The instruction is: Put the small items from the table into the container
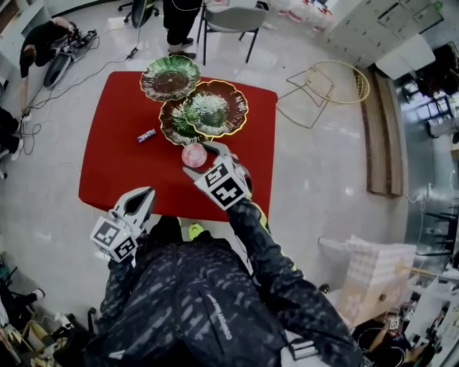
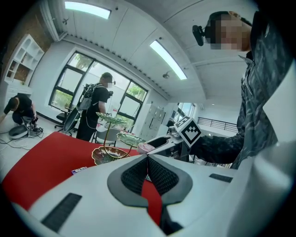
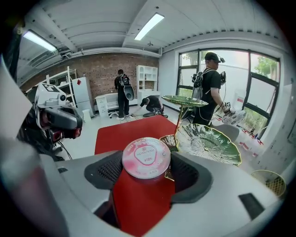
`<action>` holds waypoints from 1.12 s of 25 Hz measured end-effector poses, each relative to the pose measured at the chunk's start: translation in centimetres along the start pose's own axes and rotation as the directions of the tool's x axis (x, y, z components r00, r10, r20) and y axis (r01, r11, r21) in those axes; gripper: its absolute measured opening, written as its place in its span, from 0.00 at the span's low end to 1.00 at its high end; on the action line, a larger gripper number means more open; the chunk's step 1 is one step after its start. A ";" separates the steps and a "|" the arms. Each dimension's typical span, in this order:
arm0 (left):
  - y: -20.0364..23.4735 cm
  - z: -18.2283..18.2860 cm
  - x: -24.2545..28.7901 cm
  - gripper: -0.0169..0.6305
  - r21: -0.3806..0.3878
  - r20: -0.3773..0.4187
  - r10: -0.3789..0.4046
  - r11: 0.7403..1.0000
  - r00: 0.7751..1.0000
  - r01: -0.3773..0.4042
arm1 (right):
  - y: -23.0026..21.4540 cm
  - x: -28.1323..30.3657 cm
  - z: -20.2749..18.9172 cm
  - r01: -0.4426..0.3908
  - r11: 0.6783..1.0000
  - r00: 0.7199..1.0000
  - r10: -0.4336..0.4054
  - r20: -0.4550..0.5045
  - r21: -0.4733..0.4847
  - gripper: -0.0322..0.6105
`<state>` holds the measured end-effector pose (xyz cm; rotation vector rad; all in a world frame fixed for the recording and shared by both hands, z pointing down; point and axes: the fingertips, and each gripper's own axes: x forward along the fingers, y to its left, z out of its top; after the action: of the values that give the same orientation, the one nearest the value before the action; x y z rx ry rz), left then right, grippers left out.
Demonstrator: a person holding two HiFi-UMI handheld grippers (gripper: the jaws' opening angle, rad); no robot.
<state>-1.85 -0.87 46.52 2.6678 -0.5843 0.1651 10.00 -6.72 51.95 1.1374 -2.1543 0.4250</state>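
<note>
A three-tier stand of green leaf-shaped dishes [image 1: 215, 107] [image 2: 132, 138] [image 3: 208, 143] rises at the far side of the red table [image 1: 115, 165]. My right gripper [image 1: 195, 158] [image 3: 146, 175] is shut on a round pink sealed cup [image 1: 193, 153] [image 3: 146, 157] [image 2: 145, 147], held over the table just in front of the lowest dish [image 1: 174, 123]. A small wrapped candy [image 1: 146, 135] [image 2: 79, 170] lies on the cloth left of the stand. Over the table's near left edge, my left gripper [image 1: 143, 195] [image 2: 148, 160] is shut with nothing in it.
A grey chair [image 1: 229, 18] and a standing person [image 1: 179, 25] are beyond the table's far edge. A yellow wire frame [image 1: 326, 82] lies on the floor at right. Cables and a crouching person [image 1: 43, 43] are at far left.
</note>
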 end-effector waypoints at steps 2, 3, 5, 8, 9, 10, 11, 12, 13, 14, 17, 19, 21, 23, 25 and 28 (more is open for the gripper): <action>0.1 0.2 0.3 0.04 0.001 0.003 -0.008 1.000 1.000 0.008 | -0.5 -0.3 0.7 0.009 1.000 1.000 -0.009 0.008 0.002 0.56; 0.1 0.2 0.5 0.04 0.000 0.004 -0.013 1.000 1.000 0.013 | -0.8 -0.4 0.9 0.016 1.000 1.000 -0.016 0.011 0.003 0.56; 0.1 0.5 0.9 0.04 -0.003 0.007 -0.023 1.000 1.000 0.023 | -1.6 -0.7 1.5 0.030 1.000 0.999 -0.030 0.018 0.005 0.56; 0.3 0.8 1.5 0.04 0.000 0.004 -0.037 0.999 0.999 0.037 | -2.9 -1.0 2.2 0.053 0.998 0.998 -0.054 0.030 0.016 0.56; 0.4 0.9 1.7 0.04 0.001 0.002 -0.042 0.999 0.999 0.042 | -3.4 -1.0 2.3 0.062 0.998 0.998 -0.062 0.032 0.020 0.56; 0.4 1.0 1.9 0.04 0.001 0.000 -0.046 0.999 0.999 0.046 | -3.9 -1.1 2.4 0.069 0.997 0.997 -0.070 0.033 0.023 0.56; 0.4 1.1 2.1 0.04 0.002 -0.002 -0.050 0.999 0.999 0.050 | -4.5 -1.2 2.5 0.077 0.997 0.996 -0.077 0.034 0.025 0.57; 0.4 1.2 2.2 0.04 0.002 -0.004 -0.052 0.999 0.999 0.052 | -5.0 -1.2 2.6 0.083 0.996 0.996 -0.084 0.036 0.029 0.56; 0.4 1.2 2.3 0.04 0.002 -0.007 -0.055 0.999 0.998 0.055 | -5.5 -1.3 2.7 0.090 0.995 0.995 -0.091 0.037 0.033 0.56; 0.4 1.3 2.4 0.04 0.002 -0.011 -0.057 0.998 0.998 0.057 | -6.1 -1.4 2.8 0.097 0.995 0.994 -0.099 0.038 0.037 0.56; 0.7 1.5 2.4 0.04 0.004 -0.024 -0.061 0.998 0.998 0.061 | -7.5 -1.4 2.9 0.119 0.992 0.992 -0.120 0.037 0.046 0.57; 1.1 1.6 2.5 0.04 0.004 -0.033 -0.060 0.998 0.998 0.061 | -8.4 -1.2 2.9 0.127 0.990 0.991 -0.129 0.036 0.054 0.56; 1.6 1.7 2.5 0.04 0.003 -0.040 -0.059 0.998 0.997 0.059 | -9.3 -0.9 3.0 0.135 0.989 0.990 -0.137 0.035 0.061 0.57; 2.1 1.8 2.5 0.04 0.000 -0.045 -0.057 0.998 0.997 0.057 | -10.1 -0.6 2.9 0.141 0.988 0.989 -0.144 0.032 0.068 0.56; 2.7 1.8 2.7 0.04 -0.006 -0.049 -0.056 0.998 0.997 0.055 | -10.9 -0.3 2.8 0.147 0.986 0.989 -0.149 0.023 0.074 0.56; 3.3 1.9 2.9 0.04 -0.012 -0.059 -0.058 0.998 0.997 0.058 | -12.1 0.4 2.5 0.154 0.985 0.988 -0.155 0.008 0.083 0.56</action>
<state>-0.63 -5.50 46.54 2.6566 -0.4874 0.2232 18.73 -15.24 50.15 1.3466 -2.0594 0.4402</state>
